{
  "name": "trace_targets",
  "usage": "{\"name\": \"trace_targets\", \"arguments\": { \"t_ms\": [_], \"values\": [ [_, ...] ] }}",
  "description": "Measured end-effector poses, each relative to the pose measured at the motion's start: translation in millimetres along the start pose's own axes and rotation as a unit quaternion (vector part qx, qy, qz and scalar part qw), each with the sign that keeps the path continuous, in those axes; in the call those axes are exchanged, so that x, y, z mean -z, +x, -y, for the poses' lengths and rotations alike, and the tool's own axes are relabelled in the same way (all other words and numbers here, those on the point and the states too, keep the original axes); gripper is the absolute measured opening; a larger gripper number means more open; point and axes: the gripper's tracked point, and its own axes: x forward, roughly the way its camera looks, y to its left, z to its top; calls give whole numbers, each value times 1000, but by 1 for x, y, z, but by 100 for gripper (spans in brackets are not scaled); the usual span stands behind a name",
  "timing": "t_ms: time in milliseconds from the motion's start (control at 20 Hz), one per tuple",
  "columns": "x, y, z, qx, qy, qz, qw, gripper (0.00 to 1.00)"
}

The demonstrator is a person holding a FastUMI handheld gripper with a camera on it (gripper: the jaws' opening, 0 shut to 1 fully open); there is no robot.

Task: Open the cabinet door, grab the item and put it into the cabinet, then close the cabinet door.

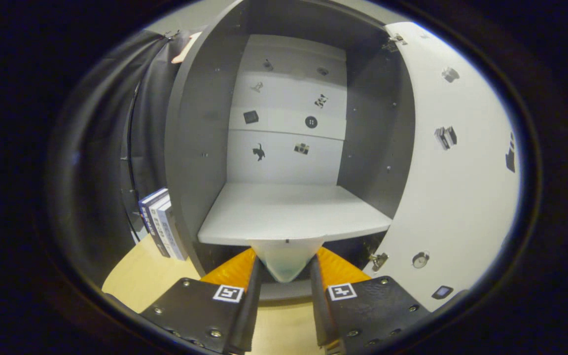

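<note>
A pale translucent cup-like item sits between my fingers, and my gripper is shut on it, holding it just in front of the cabinet. The grey cabinet stands straight ahead with its inside showing. Its white shelf lies bare just beyond the item, level with it. The white cabinet door is swung wide to the right, with small dark stickers on its inner face. The white back panel carries several small dark stickers too.
A few books lean against the cabinet's left outer wall, standing on the light wooden tabletop. Black cloth hangs behind them on the left. A door hinge juts out at the cabinet's lower right, near my right finger.
</note>
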Motion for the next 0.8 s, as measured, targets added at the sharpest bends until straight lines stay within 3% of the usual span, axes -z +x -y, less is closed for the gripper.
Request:
{"name": "trace_targets", "arguments": {
  "t_ms": [250, 800],
  "values": [
    [-37, 9, 7, -11, 10, 36, 999, 48],
    [-73, 49, 23, -38, 20, 69, 997, 48]
  ]
}}
